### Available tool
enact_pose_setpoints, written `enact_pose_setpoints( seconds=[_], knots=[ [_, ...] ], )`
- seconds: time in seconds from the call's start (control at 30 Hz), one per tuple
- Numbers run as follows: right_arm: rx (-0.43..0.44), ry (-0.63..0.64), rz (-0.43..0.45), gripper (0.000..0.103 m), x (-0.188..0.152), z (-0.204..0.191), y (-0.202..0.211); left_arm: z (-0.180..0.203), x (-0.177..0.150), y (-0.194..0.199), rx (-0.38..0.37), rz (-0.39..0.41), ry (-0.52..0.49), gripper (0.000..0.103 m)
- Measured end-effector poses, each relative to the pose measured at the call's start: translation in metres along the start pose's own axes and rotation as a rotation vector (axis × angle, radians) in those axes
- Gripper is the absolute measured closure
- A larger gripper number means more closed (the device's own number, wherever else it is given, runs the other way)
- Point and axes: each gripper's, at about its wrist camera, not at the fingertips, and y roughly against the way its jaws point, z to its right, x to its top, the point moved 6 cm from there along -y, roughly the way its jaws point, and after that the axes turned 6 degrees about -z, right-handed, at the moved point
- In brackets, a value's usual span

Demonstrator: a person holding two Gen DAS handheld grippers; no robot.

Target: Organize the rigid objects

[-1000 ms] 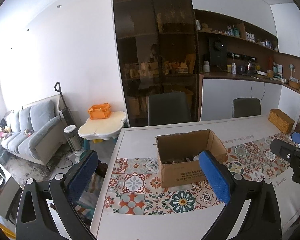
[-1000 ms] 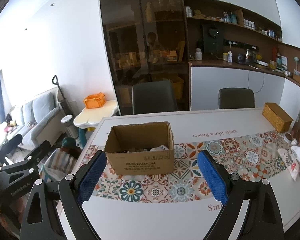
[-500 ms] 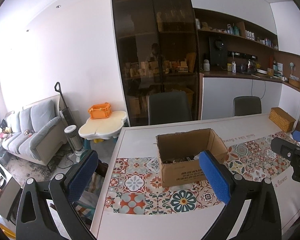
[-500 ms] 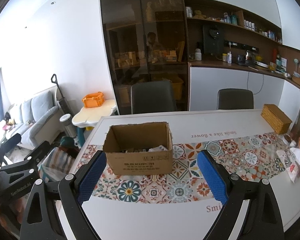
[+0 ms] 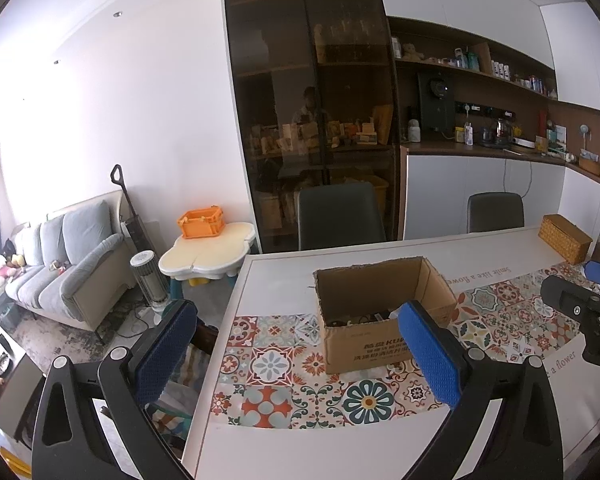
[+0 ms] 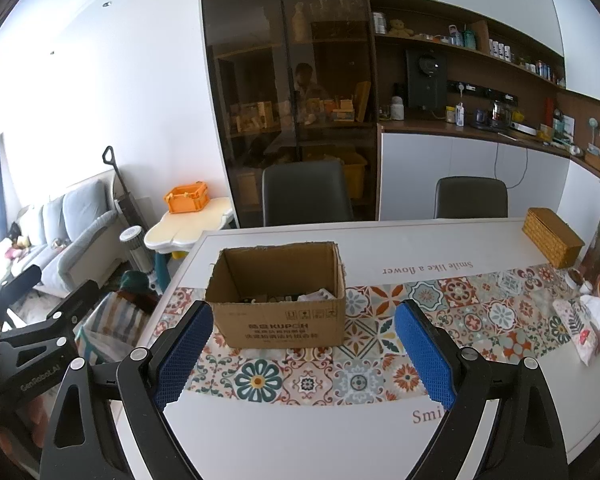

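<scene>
While both claws, left [image 5: 296,356] & right [image 6: 304,356], are held apart & empty, no sorting is judged begun; open brown cardboard box [image 6: 278,294] w/ contents remains untouched on tabletop [image 6: 300,432].

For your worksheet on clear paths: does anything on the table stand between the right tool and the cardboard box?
Nothing visible does. Only bare patterned table lies between the open right tool and the cardboard box.

Matt brown cardboard box [image 6: 278,308] on smooth, patterned table [image 6: 300,432]; woven wicker box [image 6: 552,242]; textured blue pads [image 6: 424,354] on black plastic
</scene>
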Motion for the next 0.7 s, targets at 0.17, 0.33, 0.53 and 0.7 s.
enact_pose_setpoints(
  seconds=[0.17,0.33,0.53,0.7],
  knots=[
    [0.000,-0.001,0.000,0.011,0.0001,-0.0001,0.0002,-0.0007,0.0011,0.0002,0.001,0.000,0.001,0.000],
    [0.002,0.001,-0.002,0.011,-0.0006,-0.0005,-0.0003,-0.0006,0.0012,0.0004,0.000,0.000,0.000,0.000],
    [0.003,0.000,-0.002,0.011,-0.0006,-0.0006,-0.0007,-0.0006,0.0010,0.0003,0.001,0.000,0.001,0.000],
    [0.005,0.000,-0.004,0.011,-0.0003,-0.0006,-0.0011,-0.0012,0.0009,0.0007,0.002,0.000,0.000,0.000]
  ],
)
